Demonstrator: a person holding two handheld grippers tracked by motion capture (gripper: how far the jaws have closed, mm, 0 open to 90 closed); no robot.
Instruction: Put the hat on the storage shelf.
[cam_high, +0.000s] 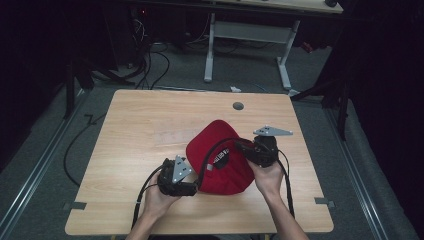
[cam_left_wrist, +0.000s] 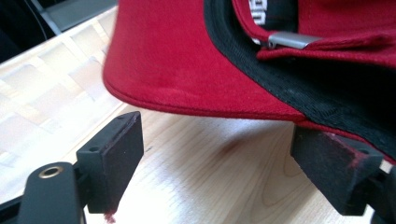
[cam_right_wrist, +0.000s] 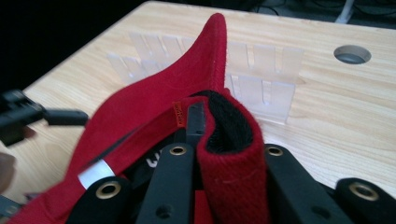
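Note:
A red cap (cam_high: 220, 150) with a black inner band lies on the wooden table (cam_high: 140, 115), lifted at its right side. My right gripper (cam_high: 239, 146) is shut on the cap's rim, and a fold of red cloth and black band (cam_right_wrist: 229, 140) is pinched between its jaws. My left gripper (cam_high: 196, 186) rests at the cap's near left edge. In the left gripper view its jaws (cam_left_wrist: 224, 163) stand wide open, and the cap's red edge (cam_left_wrist: 187, 60) hangs just above and between them. A metal strap buckle (cam_left_wrist: 289, 40) shows inside the cap.
A clear plastic slotted rack (cam_right_wrist: 261, 84) stands on the table beyond the cap. A round cable hole (cam_high: 238, 106) sits near the far edge. Behind the table is another desk on white legs (cam_high: 209, 50), and cables lie on the floor at the left.

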